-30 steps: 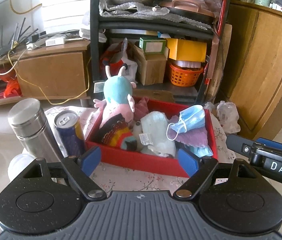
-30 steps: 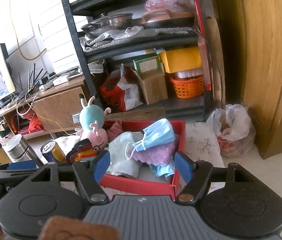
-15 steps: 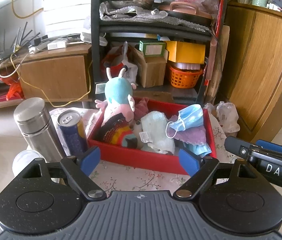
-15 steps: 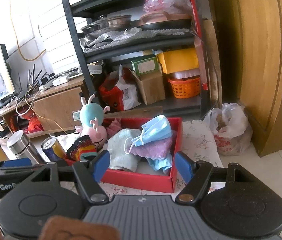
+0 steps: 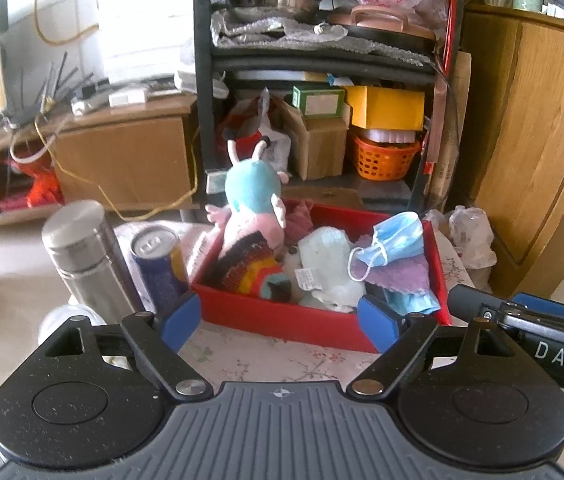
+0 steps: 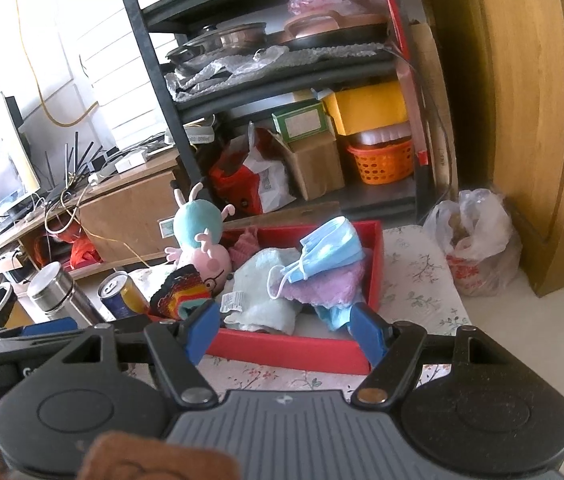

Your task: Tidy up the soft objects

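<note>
- Ahead of the left hand-held gripper (image 5: 279,318), jaws apart and empty, a red box (image 5: 282,320) on the bench (image 5: 265,360) holds a plush (image 5: 253,208), a mask (image 5: 396,238) and cloths; a can (image 5: 157,266) and flask (image 5: 81,256) stand left.
- Beyond the right hand-held gripper (image 6: 284,330), jaws apart and empty, sits the same box (image 6: 294,350), mask (image 6: 328,254) topmost.

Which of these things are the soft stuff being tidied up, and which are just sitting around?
Part of the job:
red box
plush toy
blue face mask
purple cloth
pale towel
striped knit piece

Just lying about:
steel flask
drink can
orange basket
plastic bag
</note>
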{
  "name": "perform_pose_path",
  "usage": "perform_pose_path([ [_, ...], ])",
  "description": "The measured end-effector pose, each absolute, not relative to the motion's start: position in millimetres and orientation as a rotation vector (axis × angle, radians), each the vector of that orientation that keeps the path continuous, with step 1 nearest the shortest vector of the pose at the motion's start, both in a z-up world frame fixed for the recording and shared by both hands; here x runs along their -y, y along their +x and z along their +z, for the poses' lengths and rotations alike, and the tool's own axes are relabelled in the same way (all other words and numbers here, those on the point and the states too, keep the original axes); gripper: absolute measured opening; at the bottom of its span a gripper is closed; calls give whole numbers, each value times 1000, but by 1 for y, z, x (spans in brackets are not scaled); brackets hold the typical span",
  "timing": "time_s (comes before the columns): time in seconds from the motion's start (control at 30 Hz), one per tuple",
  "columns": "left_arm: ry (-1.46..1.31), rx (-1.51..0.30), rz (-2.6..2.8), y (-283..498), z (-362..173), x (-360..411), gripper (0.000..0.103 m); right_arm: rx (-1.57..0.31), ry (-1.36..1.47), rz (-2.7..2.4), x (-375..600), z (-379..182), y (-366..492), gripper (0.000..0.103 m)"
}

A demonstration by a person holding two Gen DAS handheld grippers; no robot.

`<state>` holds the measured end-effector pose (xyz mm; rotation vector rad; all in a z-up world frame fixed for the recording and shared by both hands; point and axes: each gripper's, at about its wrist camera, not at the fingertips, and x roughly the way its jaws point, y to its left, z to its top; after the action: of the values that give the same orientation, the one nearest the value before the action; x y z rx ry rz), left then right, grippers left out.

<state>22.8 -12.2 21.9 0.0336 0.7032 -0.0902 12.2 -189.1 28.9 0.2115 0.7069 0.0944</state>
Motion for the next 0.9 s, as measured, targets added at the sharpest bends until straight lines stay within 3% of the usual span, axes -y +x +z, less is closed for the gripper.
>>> perform_pose_path([
  [0.9, 48, -691, -82, 22, 23, 15, 84, -703, 216, 92, 190, 29, 13, 44],
])
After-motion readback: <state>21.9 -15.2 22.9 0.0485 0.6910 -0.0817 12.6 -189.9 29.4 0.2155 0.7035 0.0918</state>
